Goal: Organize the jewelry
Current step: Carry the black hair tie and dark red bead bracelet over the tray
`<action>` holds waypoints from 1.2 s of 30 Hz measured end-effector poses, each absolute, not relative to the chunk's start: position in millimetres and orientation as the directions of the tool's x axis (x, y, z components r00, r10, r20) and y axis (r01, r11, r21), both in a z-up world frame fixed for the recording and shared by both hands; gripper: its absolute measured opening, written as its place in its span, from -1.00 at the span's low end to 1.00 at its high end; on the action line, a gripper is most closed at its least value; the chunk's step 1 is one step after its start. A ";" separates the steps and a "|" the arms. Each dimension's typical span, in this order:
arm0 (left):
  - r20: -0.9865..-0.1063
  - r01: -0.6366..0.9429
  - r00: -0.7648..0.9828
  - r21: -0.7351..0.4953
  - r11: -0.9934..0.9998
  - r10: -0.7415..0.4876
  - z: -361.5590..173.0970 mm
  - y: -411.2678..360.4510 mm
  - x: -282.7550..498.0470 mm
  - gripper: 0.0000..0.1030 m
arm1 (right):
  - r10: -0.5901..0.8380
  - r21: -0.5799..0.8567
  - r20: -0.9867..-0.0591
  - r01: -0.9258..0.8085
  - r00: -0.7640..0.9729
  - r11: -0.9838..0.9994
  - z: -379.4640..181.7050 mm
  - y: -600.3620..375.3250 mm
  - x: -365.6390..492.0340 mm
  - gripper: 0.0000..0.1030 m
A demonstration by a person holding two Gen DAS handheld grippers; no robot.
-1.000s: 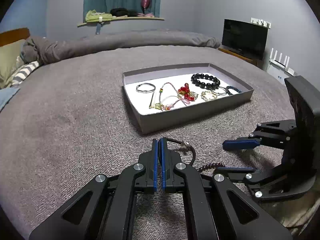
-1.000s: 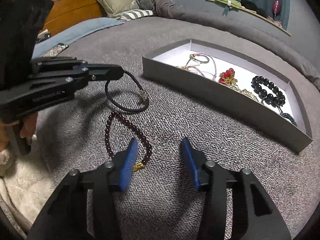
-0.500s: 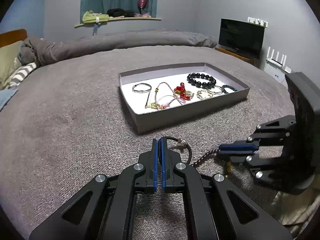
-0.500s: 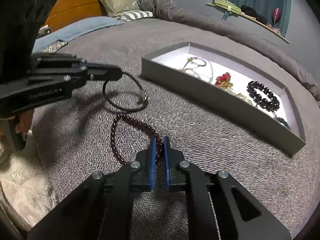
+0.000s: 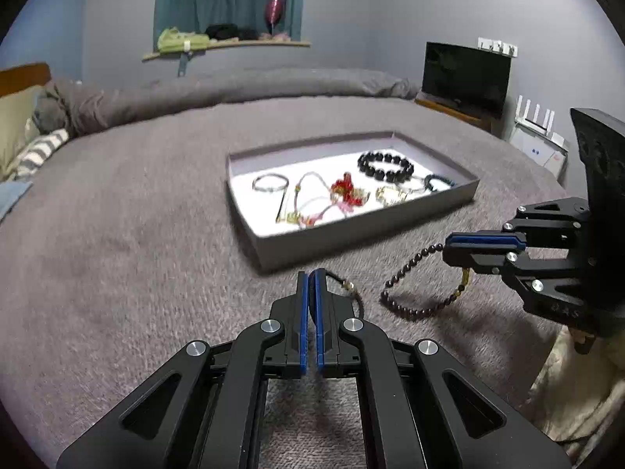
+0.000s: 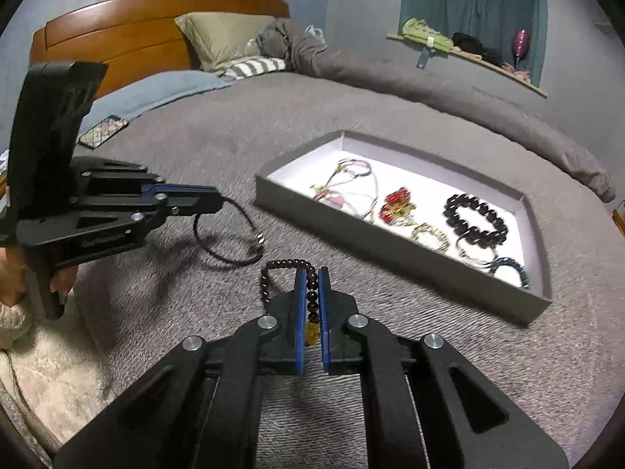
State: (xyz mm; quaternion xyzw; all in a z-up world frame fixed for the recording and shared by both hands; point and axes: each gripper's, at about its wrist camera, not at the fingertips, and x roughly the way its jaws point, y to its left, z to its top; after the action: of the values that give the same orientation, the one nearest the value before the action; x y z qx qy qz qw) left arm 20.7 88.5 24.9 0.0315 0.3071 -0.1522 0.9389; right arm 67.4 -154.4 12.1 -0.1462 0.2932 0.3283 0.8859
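Note:
A grey tray with a white floor lies on the bed and holds several bracelets, among them a black bead bracelet. My left gripper is shut on a black cord bracelet and holds it just above the blanket, in front of the tray. My right gripper is shut on a dark red bead bracelet, which hangs from it with its low end at the blanket.
The grey blanket covers the bed. Pillows and a wooden headboard stand at the far end. A phone lies on the blue sheet. A TV stands right of the bed. A cream fleece lies at the near edge.
My right gripper closed on the dark red bead bracelet and lifted it off the blanket. My left gripper stayed shut on the black cord bracelet and rose a little.

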 end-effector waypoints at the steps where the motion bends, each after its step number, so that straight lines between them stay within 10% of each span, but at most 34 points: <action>1: -0.581 0.308 0.769 -0.029 0.951 -0.267 27.6 87.3 20.3 -0.94 | 0.496 -0.066 -0.609 -0.663 0.619 0.746 14.5 -156.7 69.0 -0.89; 14: -0.496 0.318 0.829 0.036 0.947 -0.260 80.1 74.9 58.6 -0.94 | 0.463 -0.066 -0.516 -0.573 0.720 0.817 61.6 -187.6 107.1 -0.89; 36: -0.640 0.264 0.722 -0.098 0.959 -0.264 46.2 37.3 221.6 -0.94 | 0.394 0.066 -0.575 -0.440 0.717 0.896 45.5 -163.7 258.7 -0.89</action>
State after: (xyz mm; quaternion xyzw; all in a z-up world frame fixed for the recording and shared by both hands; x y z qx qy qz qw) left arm 221.6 37.3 46.2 0.0000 0.3449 -0.1423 0.9278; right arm 258.7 -163.7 45.5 -0.0375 0.3014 0.2252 0.9258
